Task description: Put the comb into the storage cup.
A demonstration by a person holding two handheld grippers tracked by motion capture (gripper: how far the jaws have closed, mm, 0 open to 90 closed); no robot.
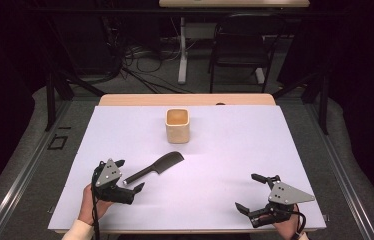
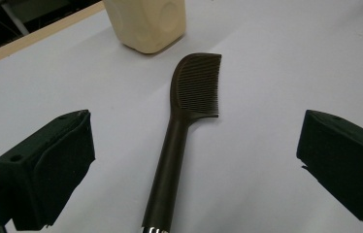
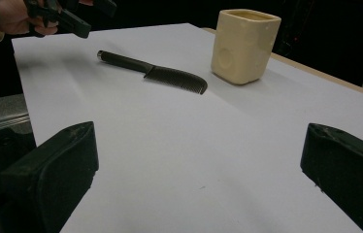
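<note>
We see a black comb (image 2: 189, 102) with fine, even teeth that read as a ribbed pattern, and a thin silver ring at the end of its handle. Behind it stands a cream cup (image 1: 177, 125), plain, with a warmer tan inside. The sheet (image 1: 225, 160) covering the desk is a pale lilac white with no pattern; the desk (image 1: 185, 99) edge beyond it is light wood. Our left gripper (image 1: 130, 175) and right gripper (image 1: 250, 192) are black, each topped by a grey plate. The jaws are matt black.
</note>
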